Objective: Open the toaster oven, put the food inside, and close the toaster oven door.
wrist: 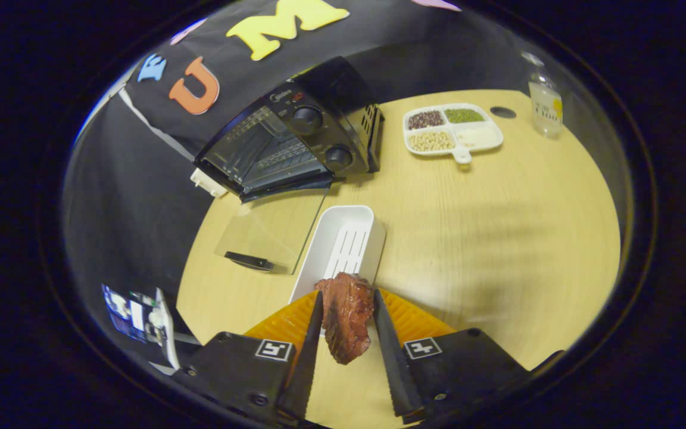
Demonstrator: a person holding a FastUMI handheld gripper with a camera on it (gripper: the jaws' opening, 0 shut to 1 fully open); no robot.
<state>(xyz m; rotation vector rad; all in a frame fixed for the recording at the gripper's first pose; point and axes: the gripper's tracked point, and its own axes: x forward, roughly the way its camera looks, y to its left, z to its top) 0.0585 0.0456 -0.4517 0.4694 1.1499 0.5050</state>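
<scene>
A black toaster oven [295, 137] stands at the far left of the round wooden table [498, 238]. Its glass door [271, 229] is folded all the way down onto the table, handle toward me, and the wire rack inside shows. My gripper [346, 304] is shut on a brown piece of cooked meat [346, 325], which hangs between the fingers above the table. Just beyond the fingers lies a white slotted tray [343, 244], nothing in it.
A white divided dish [453, 131] with beans and grains sits at the back of the table. A clear bottle [545, 98] stands to its right, near a round hole in the tabletop [502, 112]. Wide bare wood lies right of the tray.
</scene>
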